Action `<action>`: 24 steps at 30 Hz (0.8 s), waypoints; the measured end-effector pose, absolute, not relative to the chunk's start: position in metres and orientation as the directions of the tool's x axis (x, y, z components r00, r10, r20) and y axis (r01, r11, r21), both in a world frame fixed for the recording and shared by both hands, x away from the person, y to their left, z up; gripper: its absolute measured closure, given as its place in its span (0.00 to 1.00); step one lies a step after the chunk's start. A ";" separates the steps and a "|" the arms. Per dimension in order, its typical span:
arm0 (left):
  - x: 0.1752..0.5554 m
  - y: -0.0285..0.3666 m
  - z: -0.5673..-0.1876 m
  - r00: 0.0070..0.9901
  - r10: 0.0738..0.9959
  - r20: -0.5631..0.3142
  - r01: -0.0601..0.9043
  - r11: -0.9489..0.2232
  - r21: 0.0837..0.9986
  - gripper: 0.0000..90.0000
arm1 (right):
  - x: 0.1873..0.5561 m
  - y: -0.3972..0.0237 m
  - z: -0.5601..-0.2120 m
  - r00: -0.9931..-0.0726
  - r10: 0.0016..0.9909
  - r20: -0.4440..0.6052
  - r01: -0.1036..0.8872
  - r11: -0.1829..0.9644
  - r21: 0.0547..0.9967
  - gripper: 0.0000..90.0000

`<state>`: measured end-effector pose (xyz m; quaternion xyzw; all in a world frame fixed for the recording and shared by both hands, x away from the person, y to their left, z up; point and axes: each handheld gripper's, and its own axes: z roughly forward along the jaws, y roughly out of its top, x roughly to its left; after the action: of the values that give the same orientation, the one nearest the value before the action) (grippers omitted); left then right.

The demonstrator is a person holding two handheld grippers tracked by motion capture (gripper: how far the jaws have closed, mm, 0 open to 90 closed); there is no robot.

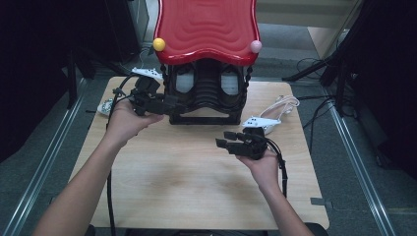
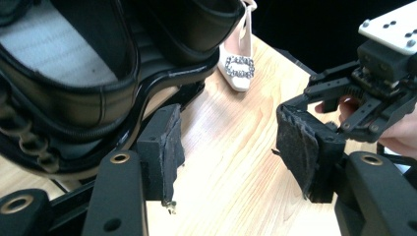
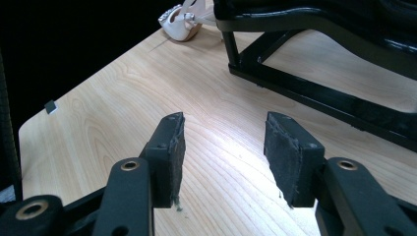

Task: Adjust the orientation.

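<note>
A black stand [image 1: 206, 96] with a red wavy top [image 1: 207, 29] rises at the back middle of the wooden table [image 1: 196, 182]. My left gripper [image 1: 169, 105] is at the stand's lower left corner, jaws open, and nothing lies between its pads [image 2: 162, 147]; the stand's black frame [image 2: 98, 113] is just to their left. My right gripper [image 1: 226, 140] hovers open in front of the stand's right side, over bare wood [image 3: 223, 132]. The left gripper view has it at the right [image 2: 364, 93].
One white shoe [image 1: 104, 106] lies left of the stand, also in the right gripper view [image 3: 179, 19]. A second white shoe [image 1: 287, 102] with a jewelled buckle [image 2: 239, 66] lies to the stand's right. A yellow ball [image 1: 159, 44] and a pink ball [image 1: 255, 46] sit on the red top's corners.
</note>
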<state>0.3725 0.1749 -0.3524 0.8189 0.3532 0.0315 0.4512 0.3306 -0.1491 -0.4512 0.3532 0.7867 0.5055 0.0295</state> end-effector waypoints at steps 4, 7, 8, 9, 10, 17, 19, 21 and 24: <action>0.370 0.177 -0.363 0.746 0.614 -0.258 0.554 -0.356 0.753 0.50 | 0.330 -0.151 -0.454 -0.749 0.591 0.301 0.520 0.242 0.819 0.57; 0.367 0.180 -0.370 0.746 0.618 -0.248 0.552 -0.366 0.749 0.54 | 0.329 -0.153 -0.456 -0.746 0.590 0.308 0.529 0.245 0.812 0.56; 0.366 0.182 -0.373 0.747 0.618 -0.246 0.550 -0.366 0.751 0.55 | 0.329 -0.154 -0.457 -0.744 0.593 0.307 0.530 0.244 0.812 0.56; 0.364 0.183 -0.376 0.745 0.617 -0.254 0.554 -0.360 0.751 0.57 | 0.328 -0.156 -0.458 -0.744 0.595 0.303 0.526 0.243 0.815 0.56; 0.364 0.185 -0.380 0.743 0.616 -0.263 0.562 -0.360 0.745 0.59 | 0.328 -0.157 -0.458 -0.743 0.596 0.305 0.527 0.240 0.815 0.56; 0.359 0.201 -0.408 0.714 0.633 -0.298 0.604 -0.342 0.720 0.75 | 0.328 -0.168 -0.462 -0.729 0.619 0.292 0.531 0.243 0.812 0.56; 0.359 0.207 -0.414 0.707 0.646 -0.290 0.605 -0.338 0.721 0.82 | 0.328 -0.169 -0.463 -0.726 0.626 0.284 0.534 0.254 0.807 0.56; 0.360 0.214 -0.421 0.693 0.651 -0.310 0.612 -0.305 0.730 0.88 | 0.330 -0.169 -0.465 -0.724 0.628 0.285 0.536 0.254 0.805 0.56; 0.366 0.224 -0.428 0.671 0.674 -0.309 0.634 -0.304 0.711 0.95 | 0.331 -0.167 -0.467 -0.727 0.625 0.286 0.537 0.256 0.804 0.56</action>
<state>0.3658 0.2244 -0.4279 0.8072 0.4052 0.0235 0.4285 0.3312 -0.1670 -0.4666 0.3669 0.7913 0.4871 0.0451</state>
